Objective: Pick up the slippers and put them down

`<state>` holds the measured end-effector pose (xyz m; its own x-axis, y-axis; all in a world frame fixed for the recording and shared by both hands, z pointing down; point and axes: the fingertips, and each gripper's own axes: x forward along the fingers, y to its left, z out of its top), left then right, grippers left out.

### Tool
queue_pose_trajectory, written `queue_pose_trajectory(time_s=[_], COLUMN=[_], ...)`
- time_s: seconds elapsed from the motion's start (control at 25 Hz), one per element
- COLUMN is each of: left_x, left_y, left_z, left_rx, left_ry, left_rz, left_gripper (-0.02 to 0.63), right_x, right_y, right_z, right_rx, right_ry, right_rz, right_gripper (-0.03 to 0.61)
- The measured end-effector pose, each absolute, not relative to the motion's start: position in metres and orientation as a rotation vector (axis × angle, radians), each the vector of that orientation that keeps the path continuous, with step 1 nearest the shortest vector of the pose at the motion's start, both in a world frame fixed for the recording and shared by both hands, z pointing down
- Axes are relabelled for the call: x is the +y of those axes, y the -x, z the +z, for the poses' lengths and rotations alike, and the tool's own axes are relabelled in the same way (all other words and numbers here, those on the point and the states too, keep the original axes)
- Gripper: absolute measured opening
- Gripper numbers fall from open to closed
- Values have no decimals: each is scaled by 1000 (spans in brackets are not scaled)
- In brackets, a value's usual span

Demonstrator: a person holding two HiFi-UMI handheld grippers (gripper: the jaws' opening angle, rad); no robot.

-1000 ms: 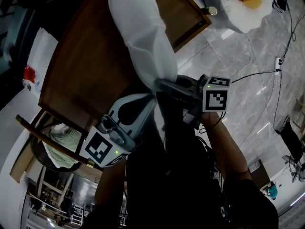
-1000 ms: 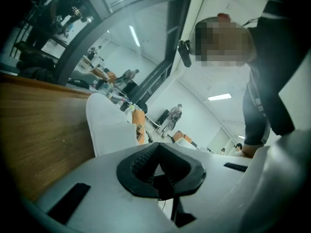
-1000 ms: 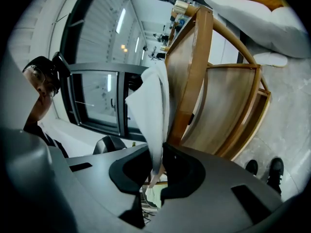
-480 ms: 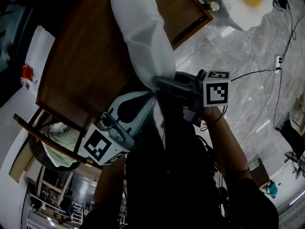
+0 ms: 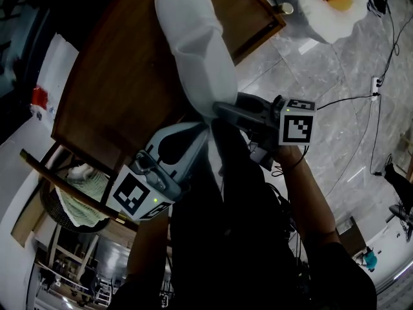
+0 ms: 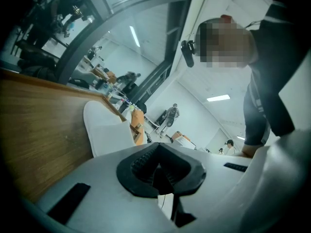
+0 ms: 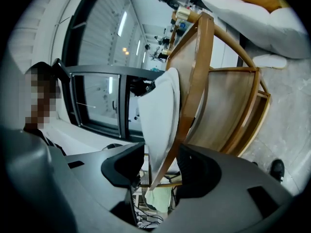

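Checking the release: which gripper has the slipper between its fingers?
The right gripper: its fingers are opening with the slipper between them. The left gripper has its fingers together, empty.

I log a brown wooden table with a raised rim (image 5: 122, 76) on a grey marble-patterned floor (image 5: 335, 63). Below its near edge sits a dark woven basket (image 5: 55, 217) holding pale green cloth (image 5: 80, 199). A white-and-orange fried-egg-shaped cushion (image 5: 335, 5) lies beyond the table. A thin black cable (image 5: 345, 99) runs towards a white power strip (image 5: 375, 82).

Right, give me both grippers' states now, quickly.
Left gripper: jaws shut, nothing seen between them.
Right gripper: jaws opening, white slipper between them, not clamped.
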<state>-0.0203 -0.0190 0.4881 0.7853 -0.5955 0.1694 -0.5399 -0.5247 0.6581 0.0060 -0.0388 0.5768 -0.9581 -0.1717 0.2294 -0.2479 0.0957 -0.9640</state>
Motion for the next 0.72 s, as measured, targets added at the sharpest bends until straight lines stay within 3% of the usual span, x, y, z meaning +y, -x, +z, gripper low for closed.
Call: queue_pose_trajectory(time_s=[0.48, 0.52, 0.6, 0.72], left_x=[-25, -24, -21, -19], left_y=[26, 25, 23, 19], left_z=[434, 423, 396, 347], left_rx=[-846, -841, -832, -815], left_ry=[-2311, -2321, -2351, -2421], left_rz=[-112, -113, -117, -133], left_gripper=[11, 11, 11, 11], right_x=[-55, -53, -51, -51], right_y=[-50, -50, -46, -39], right_z=[512, 497, 462, 400], right_rx=[-2380, -2404, -2464, -2598], right_ry=[-589, -582, -566, -535], right_rz=[1636, 1594, 1492, 1336], right_gripper=[184, 173, 72, 49])
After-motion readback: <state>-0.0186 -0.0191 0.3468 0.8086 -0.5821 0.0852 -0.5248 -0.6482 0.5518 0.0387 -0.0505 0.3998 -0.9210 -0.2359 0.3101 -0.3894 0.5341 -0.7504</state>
